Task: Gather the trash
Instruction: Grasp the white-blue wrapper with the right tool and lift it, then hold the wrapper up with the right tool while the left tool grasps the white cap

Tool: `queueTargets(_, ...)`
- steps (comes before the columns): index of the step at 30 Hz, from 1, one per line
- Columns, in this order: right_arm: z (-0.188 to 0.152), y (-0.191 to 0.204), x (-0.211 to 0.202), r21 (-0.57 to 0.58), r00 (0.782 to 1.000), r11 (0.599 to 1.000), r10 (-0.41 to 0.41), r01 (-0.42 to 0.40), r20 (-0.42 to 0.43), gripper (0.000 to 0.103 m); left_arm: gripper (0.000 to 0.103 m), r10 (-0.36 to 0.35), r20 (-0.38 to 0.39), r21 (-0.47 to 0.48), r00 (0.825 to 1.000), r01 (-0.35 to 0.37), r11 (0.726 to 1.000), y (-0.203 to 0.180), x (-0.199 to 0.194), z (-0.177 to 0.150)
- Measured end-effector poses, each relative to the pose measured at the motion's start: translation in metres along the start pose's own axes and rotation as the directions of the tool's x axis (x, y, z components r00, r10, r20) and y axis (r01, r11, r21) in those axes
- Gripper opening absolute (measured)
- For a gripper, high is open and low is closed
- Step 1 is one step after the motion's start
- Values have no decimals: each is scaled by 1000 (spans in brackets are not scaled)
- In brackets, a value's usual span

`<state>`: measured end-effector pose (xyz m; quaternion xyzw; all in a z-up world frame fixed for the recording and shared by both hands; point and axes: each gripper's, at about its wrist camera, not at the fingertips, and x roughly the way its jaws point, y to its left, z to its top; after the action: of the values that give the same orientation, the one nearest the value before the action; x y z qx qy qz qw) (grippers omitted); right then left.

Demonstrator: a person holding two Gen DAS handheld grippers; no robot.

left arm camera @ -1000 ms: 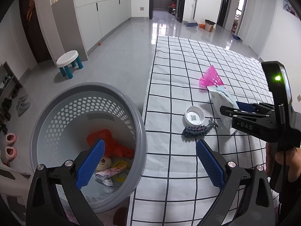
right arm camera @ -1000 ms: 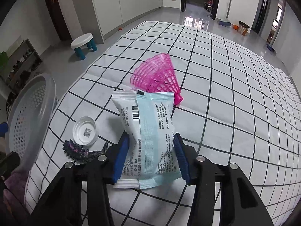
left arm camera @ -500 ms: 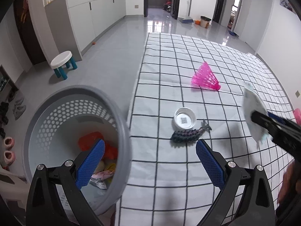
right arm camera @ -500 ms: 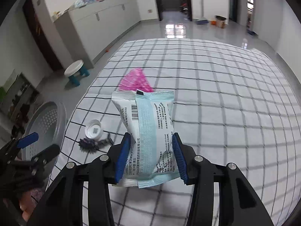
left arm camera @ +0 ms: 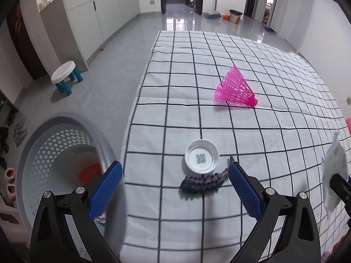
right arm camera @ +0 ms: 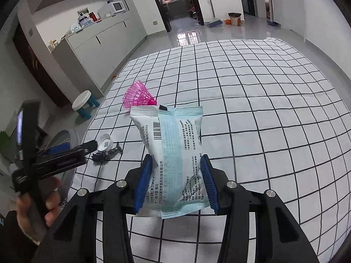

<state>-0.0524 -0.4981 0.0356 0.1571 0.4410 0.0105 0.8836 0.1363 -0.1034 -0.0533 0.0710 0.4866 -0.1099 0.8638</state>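
Observation:
My right gripper [right arm camera: 175, 182] is shut on a white and pale blue packet [right arm camera: 173, 153] and holds it up above the checked cloth [right arm camera: 263, 114]. The packet also shows at the right edge of the left wrist view [left arm camera: 334, 171]. My left gripper [left arm camera: 175, 188] is open and empty, over the table's left edge. Just ahead of it lie a white lid [left arm camera: 201, 159] and a dark toy lizard [left arm camera: 203, 182]. A pink shuttlecock [left arm camera: 237, 88] lies farther back. The grey perforated basket [left arm camera: 54, 149] stands on the floor at the left and holds some trash.
A small white stool with blue legs [left arm camera: 65, 79] stands on the floor to the left. Grey cabinets [left arm camera: 94, 19] line the left wall. Shoes [left arm camera: 13, 129] lie by the far left edge. A broom and bin [left arm camera: 232, 15] stand in the hallway.
My right gripper has lifted the packet up and back from the cloth. My left gripper has swung right, from over the basket towards the lid and lizard.

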Motion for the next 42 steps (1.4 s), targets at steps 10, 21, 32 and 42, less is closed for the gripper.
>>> queueTargets(10,0,-7,-3,5,999,999,41,-41,6,44,95,14,-15,-14,1000,-15,1000,-10,26,9)
queueTargets(21,0,-6,-5,-5,999,999,51,-51,12,44,74,19,-40,-11,999,-20,1000,-11,36,4)
queueTargets(32,0,-6,-4,-7,999,999,47,-47,8,44,39,-24,-31,0,999,24,1000,-14,28,-1)
queueTargets(42,-1,-4,-3,-16,999,999,47,-47,8,44,39,-31,25,-14,999,31,999,-3,-5,-9)
